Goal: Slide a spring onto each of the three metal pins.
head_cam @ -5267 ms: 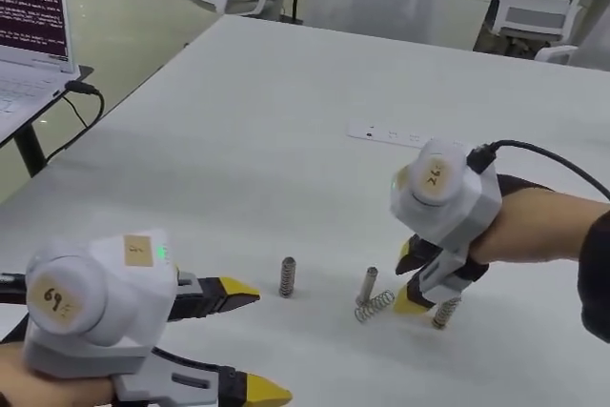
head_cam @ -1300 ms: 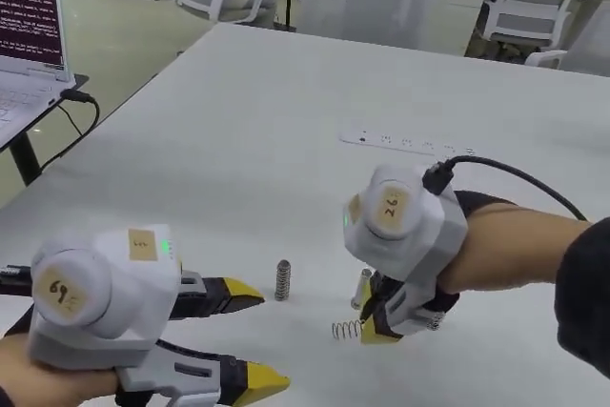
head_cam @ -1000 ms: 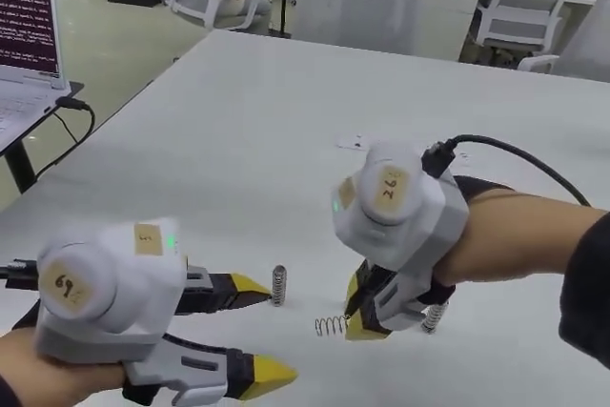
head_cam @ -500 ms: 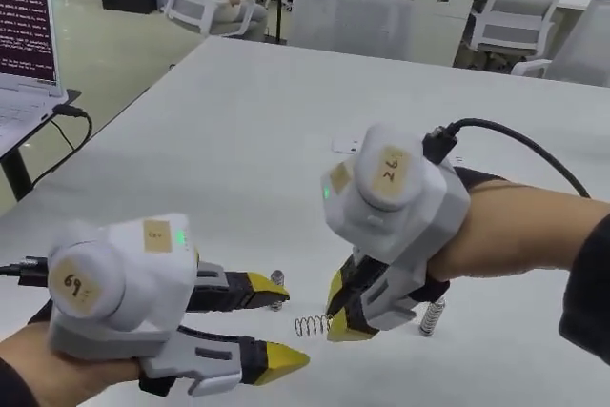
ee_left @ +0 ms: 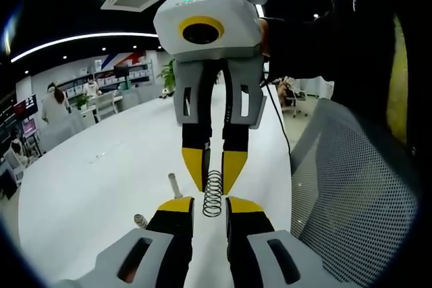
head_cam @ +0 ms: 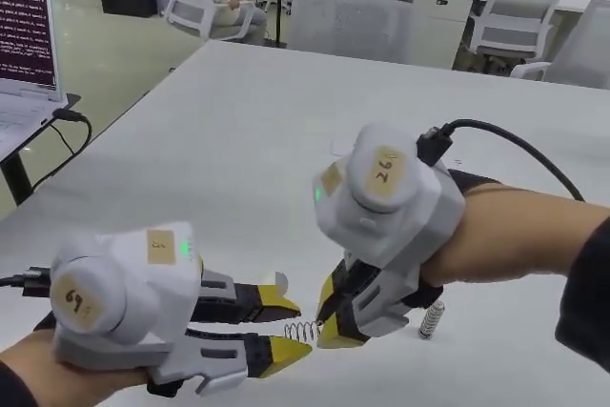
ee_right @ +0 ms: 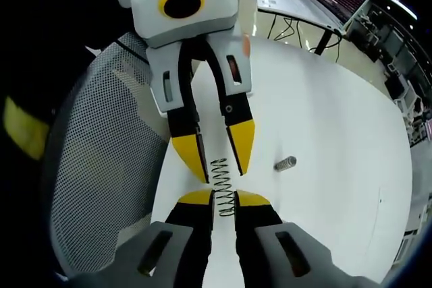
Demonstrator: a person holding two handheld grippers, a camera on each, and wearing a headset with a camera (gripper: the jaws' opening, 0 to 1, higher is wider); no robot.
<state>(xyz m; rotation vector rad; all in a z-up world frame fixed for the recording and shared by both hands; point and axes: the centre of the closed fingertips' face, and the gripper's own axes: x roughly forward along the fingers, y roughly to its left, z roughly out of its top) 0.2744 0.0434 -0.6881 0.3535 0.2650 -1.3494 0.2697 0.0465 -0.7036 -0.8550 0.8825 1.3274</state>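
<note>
A loose spring (head_cam: pixel 300 332) hangs level just above the white table (head_cam: pixel 238 140), between the two grippers. My right gripper (head_cam: pixel 331 316) is shut on its right end; in the right gripper view the spring (ee_right: pixel 221 183) runs out from between the right gripper (ee_right: pixel 224 199) tips. My left gripper (head_cam: pixel 284 323) is open, its yellow tips either side of the spring's other end, which shows in the left gripper view as the spring (ee_left: pixel 213 193) above the left gripper (ee_left: pixel 211 206). A pin wearing a spring (head_cam: pixel 431 319) stands to the right. A bare pin (ee_left: pixel 173 183) stands on the table.
A laptop (head_cam: pixel 24 16) sits on a stand at the far left with a cable (head_cam: pixel 57 145) hanging from it. Office chairs (head_cam: pixel 519 7) stand beyond the table's far edge. A black cable (head_cam: pixel 496 135) trails from the right gripper. A mesh chair (ee_left: pixel 351 193) is behind.
The right gripper has lifted the loose spring off the table and carried it left. The left gripper has moved right, so both sets of tips now meet at the spring.
</note>
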